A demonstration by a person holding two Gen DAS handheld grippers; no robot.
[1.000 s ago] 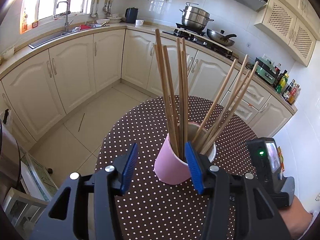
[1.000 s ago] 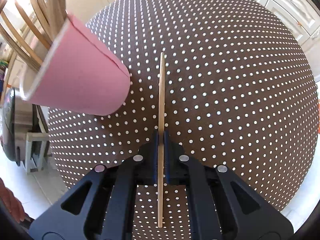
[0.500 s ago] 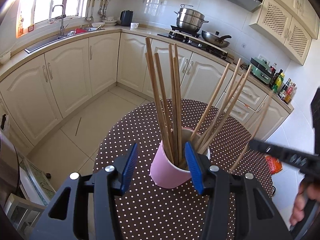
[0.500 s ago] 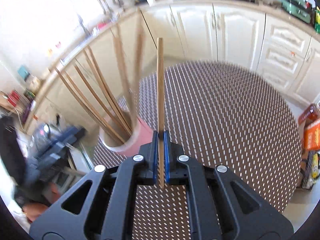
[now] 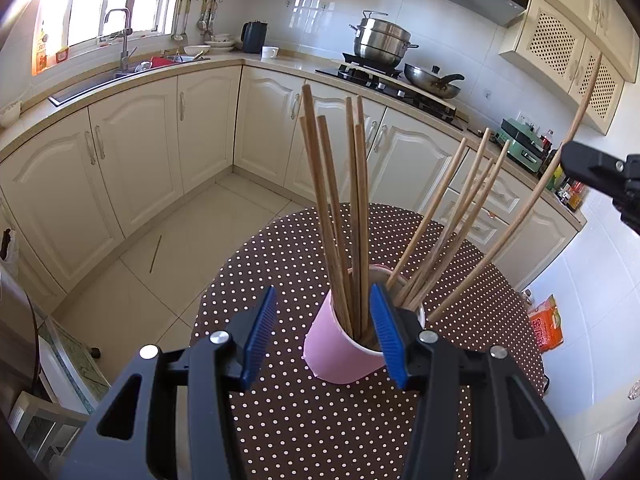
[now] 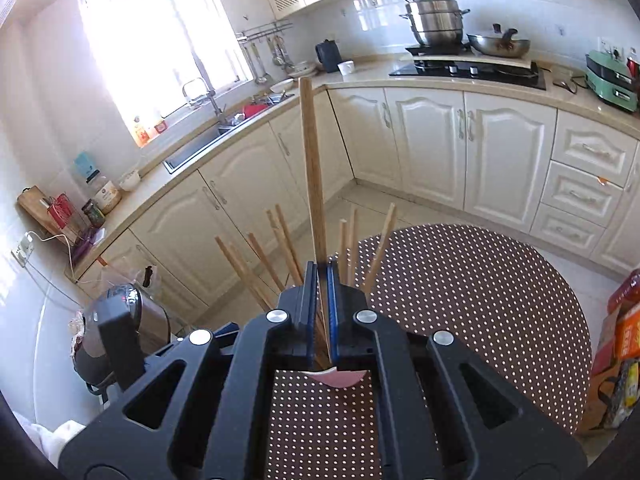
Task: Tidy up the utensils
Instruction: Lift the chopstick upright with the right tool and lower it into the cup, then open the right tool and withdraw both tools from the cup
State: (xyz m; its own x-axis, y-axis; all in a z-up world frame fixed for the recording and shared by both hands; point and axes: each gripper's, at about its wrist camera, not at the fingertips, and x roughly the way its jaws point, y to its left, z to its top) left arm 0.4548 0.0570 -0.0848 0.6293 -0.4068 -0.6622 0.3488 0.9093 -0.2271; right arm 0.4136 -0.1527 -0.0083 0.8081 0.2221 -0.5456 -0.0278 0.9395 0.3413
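A pink cup point(image 5: 342, 356) holding several wooden chopsticks point(image 5: 352, 216) stands on the brown polka-dot round table point(image 5: 304, 420). My left gripper point(image 5: 324, 334) is open, its blue pads on either side of the cup's near rim. My right gripper point(image 6: 320, 304) is shut on one wooden chopstick point(image 6: 312, 168), held upright above the cup. From the left wrist view that chopstick point(image 5: 532, 204) slants down from the right gripper point(image 5: 600, 172) with its lower tip at the cup's right rim. A sliver of the pink cup point(image 6: 340, 378) shows below the right gripper.
Cream kitchen cabinets point(image 5: 136, 160) run round the room, with a sink point(image 5: 120, 76) at left and a stove with pots point(image 5: 384, 44) behind. A stray chopstick point(image 5: 155, 253) lies on the floor tiles. An orange packet point(image 5: 548, 328) lies on the floor, right of the table.
My right gripper lifted the chopstick off the table, turned it upright and brought it over the cup. My left gripper stayed open around the cup.
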